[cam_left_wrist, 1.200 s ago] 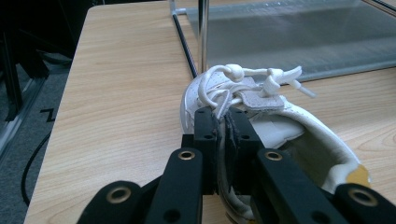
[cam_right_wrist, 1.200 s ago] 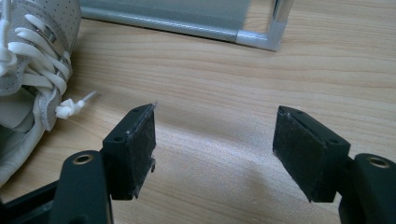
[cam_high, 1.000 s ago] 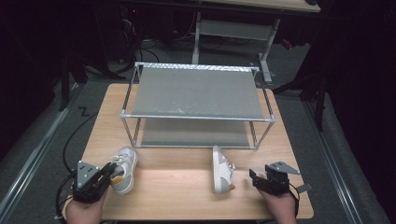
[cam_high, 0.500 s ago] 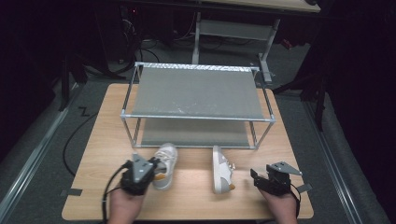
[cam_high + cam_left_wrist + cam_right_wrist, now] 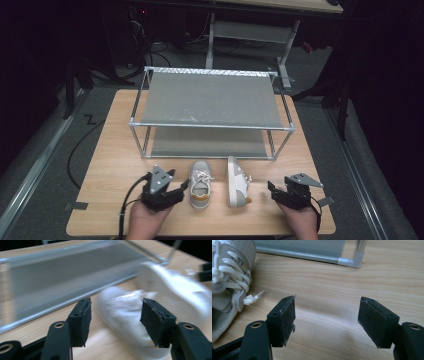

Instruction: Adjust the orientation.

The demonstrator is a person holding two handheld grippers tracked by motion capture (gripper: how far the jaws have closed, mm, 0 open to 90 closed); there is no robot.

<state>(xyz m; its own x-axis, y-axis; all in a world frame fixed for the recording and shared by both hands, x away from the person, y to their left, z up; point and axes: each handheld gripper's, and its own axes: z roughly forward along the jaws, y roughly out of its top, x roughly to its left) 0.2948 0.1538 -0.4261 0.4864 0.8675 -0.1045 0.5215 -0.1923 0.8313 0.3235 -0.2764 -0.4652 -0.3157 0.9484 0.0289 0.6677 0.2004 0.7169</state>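
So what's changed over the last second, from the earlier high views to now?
The left gripper slid the left shoe rightward across the table, beside the right shoe, and now sits open just left of it. The right shoe, on its side, the right gripper and the rack stayed put.

A dark room with a wooden table [image 5: 105,165]

A grey floor [image 5: 45,150] lies around it, and a metal desk frame [image 5: 250,32] stands at 12 o'clock, with black cables [image 5: 145,30] nearby.
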